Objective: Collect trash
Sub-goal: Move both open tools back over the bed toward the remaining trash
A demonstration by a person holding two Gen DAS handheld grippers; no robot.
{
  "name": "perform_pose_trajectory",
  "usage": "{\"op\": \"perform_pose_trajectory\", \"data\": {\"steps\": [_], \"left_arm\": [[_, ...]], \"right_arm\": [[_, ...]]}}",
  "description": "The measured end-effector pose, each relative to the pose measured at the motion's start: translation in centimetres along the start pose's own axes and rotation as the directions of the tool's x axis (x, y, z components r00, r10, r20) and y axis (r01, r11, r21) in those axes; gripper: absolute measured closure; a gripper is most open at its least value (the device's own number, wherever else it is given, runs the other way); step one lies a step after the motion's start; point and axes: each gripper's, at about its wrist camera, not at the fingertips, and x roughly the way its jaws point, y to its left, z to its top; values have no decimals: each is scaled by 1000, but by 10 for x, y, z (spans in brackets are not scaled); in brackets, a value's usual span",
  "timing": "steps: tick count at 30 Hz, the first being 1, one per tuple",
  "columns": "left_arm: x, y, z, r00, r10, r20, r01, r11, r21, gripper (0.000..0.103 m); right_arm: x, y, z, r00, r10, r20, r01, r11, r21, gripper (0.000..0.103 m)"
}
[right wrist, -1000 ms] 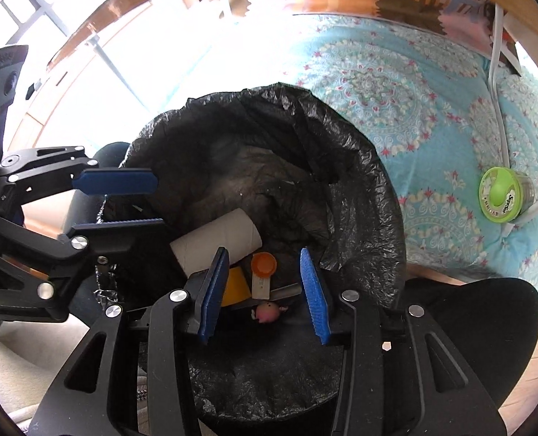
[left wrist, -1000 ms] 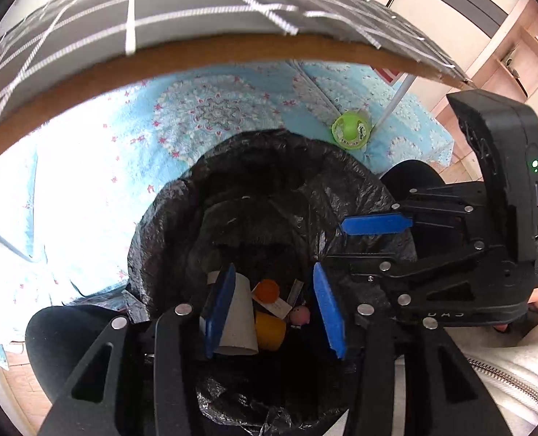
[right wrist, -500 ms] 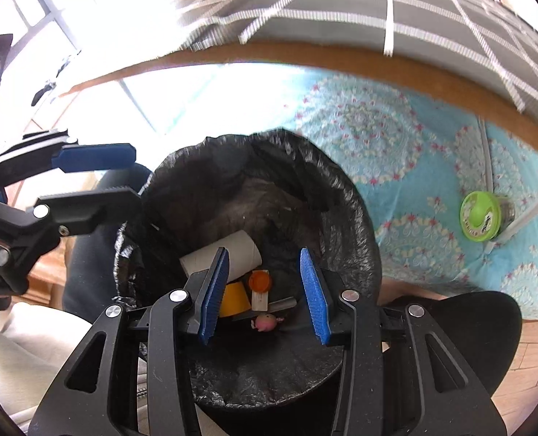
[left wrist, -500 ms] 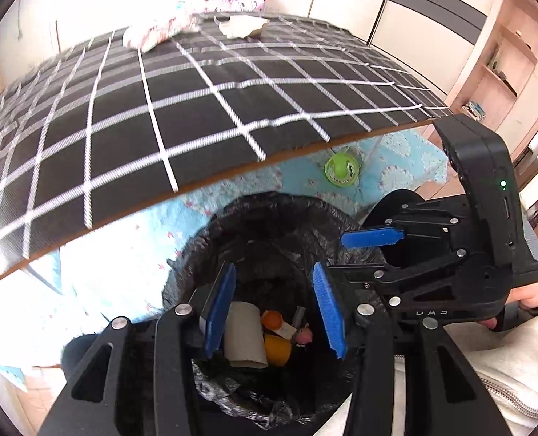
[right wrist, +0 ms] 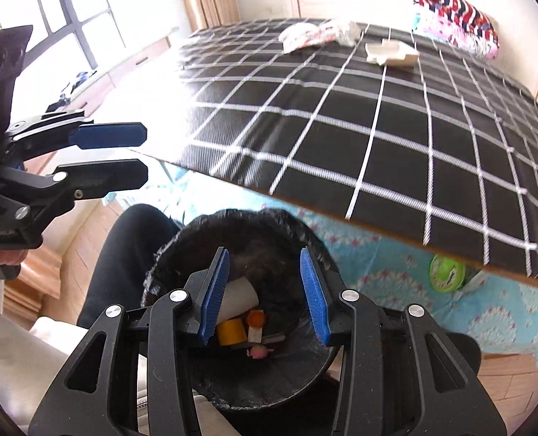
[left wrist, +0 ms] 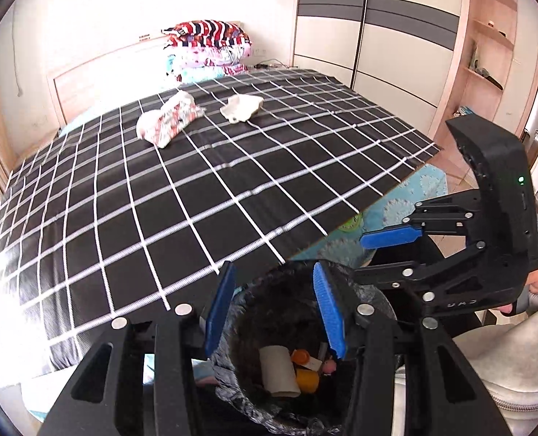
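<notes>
On the left side of the black-and-white checked bedspread [left wrist: 196, 189], far from the black-bagged waste bin [left wrist: 294, 290], lies a crumpled red-and-white patterned wrapper [left wrist: 167, 121]. Just to its right is a pale, torn piece of cardboard packaging [left wrist: 241, 107]. Both are well apart from the bin, which stands on the floor at the foot of the bed, below the bedspread's near edge. They look like the trash left to collect.

Inside the bin there is already a white cardboard tube [left wrist: 278, 370], a yellow cap-like piece [left wrist: 307, 379], an orange cap [left wrist: 300, 356] and a small pink scrap [left wrist: 329, 367], so part of the job appears done.

The left tool [left wrist: 274, 309] hangs above the bin with its blue pads partly apart and nothing between them. The right tool [right wrist: 265, 298] is just beside it over the same bin, also partly apart and empty; what shows between its pads lies down in the bin.

To the right of the bin, under the bed's edge, a round green lidded container [right wrist: 447, 274] rests on the turquoise patterned sheet [right wrist: 396, 272]; whether it counts as trash I cannot tell.

By my reading, the next step is a reach across the bed for the wrapper and the cardboard.
</notes>
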Motion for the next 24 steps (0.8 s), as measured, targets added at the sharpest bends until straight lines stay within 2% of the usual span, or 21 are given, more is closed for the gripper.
{"op": "perform_pose_trajectory", "data": {"steps": [4,12,14,24], "left_arm": [[-3,8,15,999,29,31,-30,999,22,46],[3,30,42,998,37,53,-40,998,52,45],[6,37,48,997,51,54,-54,997,47,38],[24,67,82,996,30,81,-36,997,69,29]], "right_arm": [[-10,-3,11,999,-12,36,13,1000,-11,62],[-17,-14,37,997,-32,74,33,999,-17,62],[-17,-19,43,996,-36,84,38,999,-16,62],[-12,-44,79,988,-71,134,73,997,-10,56]]}}
